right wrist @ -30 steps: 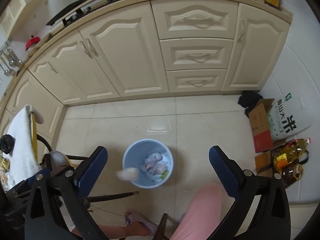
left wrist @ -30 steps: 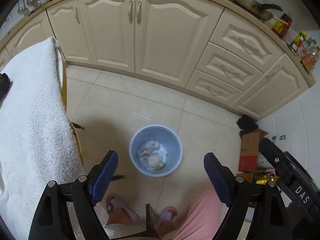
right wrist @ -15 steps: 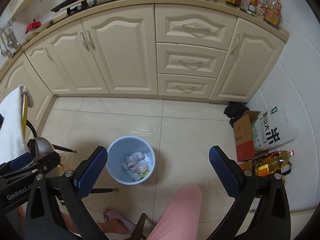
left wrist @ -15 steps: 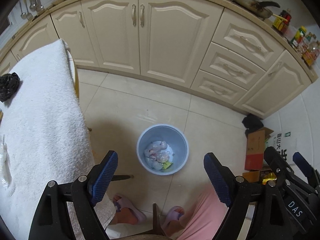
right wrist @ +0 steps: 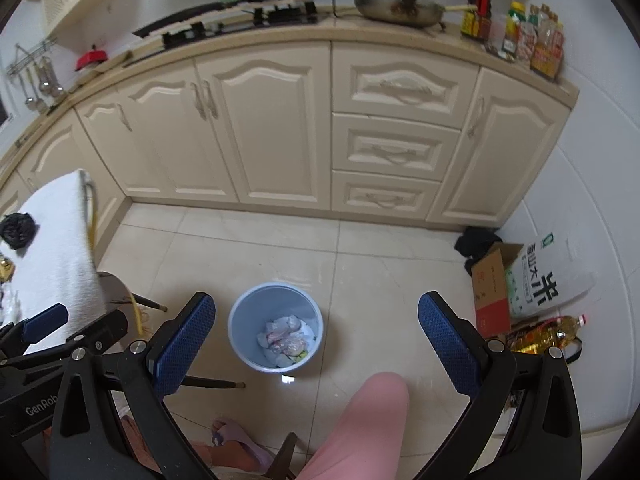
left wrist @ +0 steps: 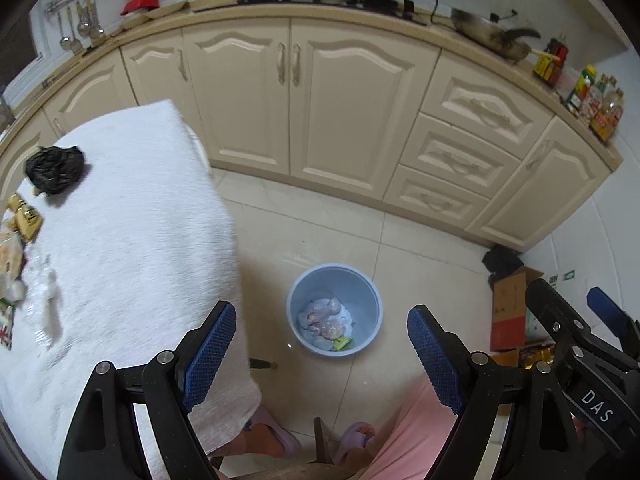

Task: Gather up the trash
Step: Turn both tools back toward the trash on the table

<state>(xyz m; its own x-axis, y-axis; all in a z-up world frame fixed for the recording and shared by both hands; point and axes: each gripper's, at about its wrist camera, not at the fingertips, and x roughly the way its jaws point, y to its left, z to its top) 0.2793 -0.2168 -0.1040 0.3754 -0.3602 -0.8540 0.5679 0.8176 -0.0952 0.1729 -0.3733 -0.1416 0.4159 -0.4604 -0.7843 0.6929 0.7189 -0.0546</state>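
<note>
A light blue bin stands on the tiled floor with crumpled white and pinkish trash inside. My left gripper is open and empty, hanging well above the bin and beside a table draped in a white towel. On that towel lie a black crumpled bag, gold wrappers and clear plastic scraps at the left edge. My right gripper is open and empty too, high over the floor with the bin between its fingers in view.
Cream kitchen cabinets run along the back under a counter with a pan and bottles. A cardboard box, a rice sack and an oil bottle stand at the right wall. A person's pink-clad leg and slippers are below.
Both grippers have risen and drawn back from the bin, staying open. The left view has swung toward the towel-covered table, bringing the black bag and wrappers into sight. A falling scrap landed in the bin.
</note>
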